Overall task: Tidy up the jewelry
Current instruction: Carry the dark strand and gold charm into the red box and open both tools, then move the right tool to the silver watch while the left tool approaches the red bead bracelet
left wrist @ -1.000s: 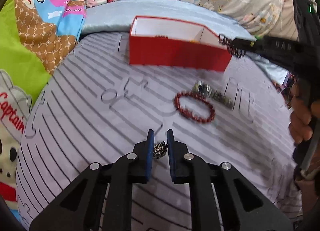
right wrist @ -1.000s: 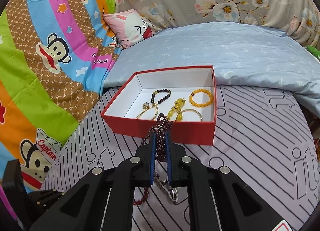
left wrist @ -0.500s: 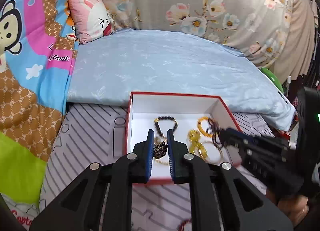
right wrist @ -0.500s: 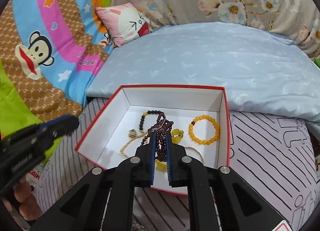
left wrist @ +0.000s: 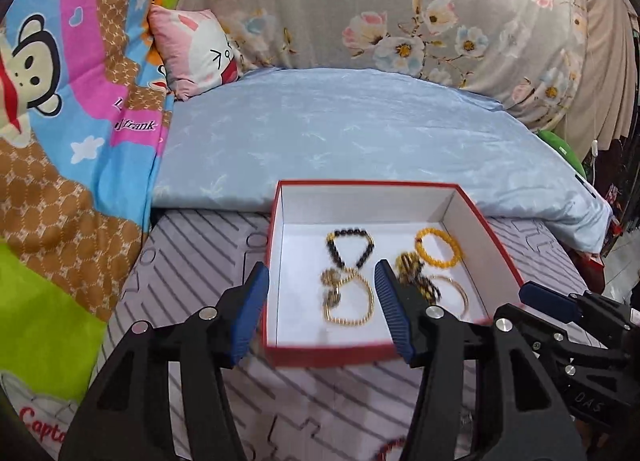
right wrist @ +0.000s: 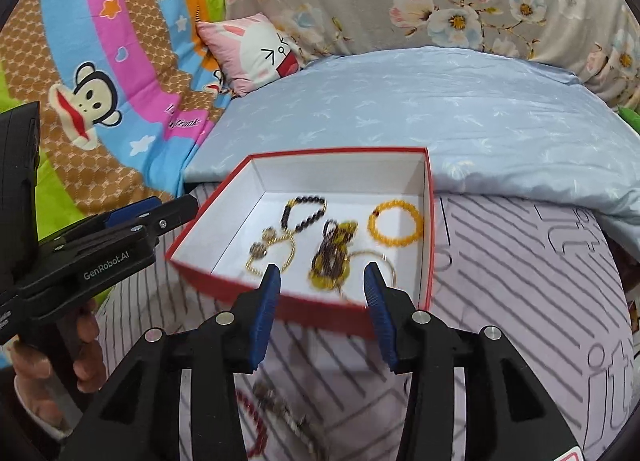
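Note:
A red box with a white inside sits on the striped mat, and several bracelets lie in it. My left gripper hovers over the box's near left part. Its jaws are opening with nothing pressed between them. A small dark bead piece lies blurred on the box floor below it, beside a gold chain. My right gripper hangs over the box front wall. Its jaws are also opening and hold nothing. The dark red bead string rests on a yellow piece inside the box.
In the box also lie a black bead bracelet, an orange bead bracelet and a thin gold bangle. A red bead bracelet and a metallic piece lie on the mat nearer me. A blue duvet bulges behind the box.
Both grippers carried their pieces from the mat to above the box, then opened. The small bead piece and the dark red bead string left the pads and now lie in the box.

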A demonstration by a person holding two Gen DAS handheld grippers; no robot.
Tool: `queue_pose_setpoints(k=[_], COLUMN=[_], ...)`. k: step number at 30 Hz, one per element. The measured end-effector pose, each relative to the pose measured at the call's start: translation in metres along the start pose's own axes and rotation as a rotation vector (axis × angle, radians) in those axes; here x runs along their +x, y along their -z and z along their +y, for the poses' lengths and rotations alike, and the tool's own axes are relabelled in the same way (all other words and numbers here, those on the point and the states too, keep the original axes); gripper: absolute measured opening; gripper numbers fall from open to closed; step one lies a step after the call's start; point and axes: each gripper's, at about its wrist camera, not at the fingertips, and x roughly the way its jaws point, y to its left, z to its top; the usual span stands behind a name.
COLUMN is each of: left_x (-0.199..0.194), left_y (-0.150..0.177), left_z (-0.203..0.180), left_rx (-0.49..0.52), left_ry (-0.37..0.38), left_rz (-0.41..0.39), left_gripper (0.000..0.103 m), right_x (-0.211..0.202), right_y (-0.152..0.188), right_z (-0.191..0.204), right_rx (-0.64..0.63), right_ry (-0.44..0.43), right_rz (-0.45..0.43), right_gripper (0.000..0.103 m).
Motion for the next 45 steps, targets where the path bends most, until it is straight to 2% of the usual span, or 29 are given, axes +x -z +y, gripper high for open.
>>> queue_pose_setpoints(k=[4, 8, 12, 17, 23, 28, 31, 32, 35, 45], left_x=[-0.02, -0.034, -0.041, -0.037, -0.03, -0.028, -0.027, -0.027, -0.025, -0.026], left_y=[0.028, 0.054, 0.079, 0.1, 0.111, 0.115, 0.116, 0.116, 0.116, 0.119], left_z=[0.002, -0.003, -0.008, -0.005, 0.002, -0.002, -0.005, -0.006, -0.009, -0.016], left_rx=[-0.021, -0.002, 0.019, -0.017, -0.053, -0.052, -0.045, -0.045, -0.044, -0.039], left_ry=[0.017, 0.006, -0.016, -0.017, -0.016, -0.008, -0.002, -0.001, 0.004, 0.011], left_rz=[0.033, 0.052, 0.076, 0.124, 0.155, 0.166, 0.169, 0.171, 0.176, 0.18], left_gripper=[0.053, 0.06, 0.06, 0.06, 0.06, 0.06, 0.06, 0.06, 0.06, 0.06], right_x=[-0.014, -0.012, -0.001, 0.013, 0.025, 0.029, 0.028, 0.028, 0.025, 0.013], right_y=[0.028, 0.052, 0.067, 0.077, 0.079, 0.079, 0.08, 0.08, 0.083, 0.093], right_z=[0.009, 0.012, 0.014, 0.017, 0.018, 0.022, 0.025, 0.025, 0.023, 0.014], right_rx=[-0.008, 0.001, 0.013, 0.009, 0.003, -0.018, -0.041, -0.044, -0.046, -0.002], right_ry=[-0.006, -0.019, -0.033, -0.028, -0.02, 0.003, 0.02, 0.024, 0.043, 0.049], right_rz=[0.025, 0.069, 0.113, 0.147, 0.176, 0.175, 0.177, 0.183, 0.182, 0.17], right_gripper=[0.043, 0.043, 0.043, 0.043, 0.043, 0.039, 0.028, 0.019, 0.013, 0.011])
